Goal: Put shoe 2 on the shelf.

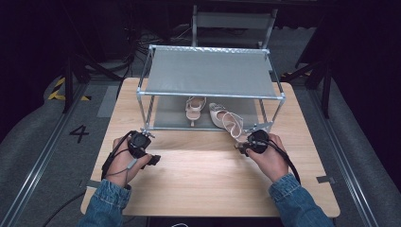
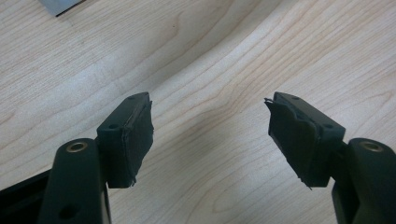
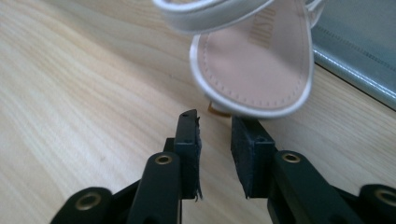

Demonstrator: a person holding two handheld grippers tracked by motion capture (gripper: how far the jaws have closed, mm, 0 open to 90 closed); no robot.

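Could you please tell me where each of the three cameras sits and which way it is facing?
High view: above the person's side, looking forward and down on the table, rack and two sandals; both forearms, hands and grippers show.
Left gripper view: rides the left gripper, looking down at bare wood between wide-apart jaws.
Right gripper view: rides the right gripper, looking along narrow-set jaws at the right sandal heel just beyond them.
Shared: the high and right gripper views both show that sandal and the rack's lower shelf.
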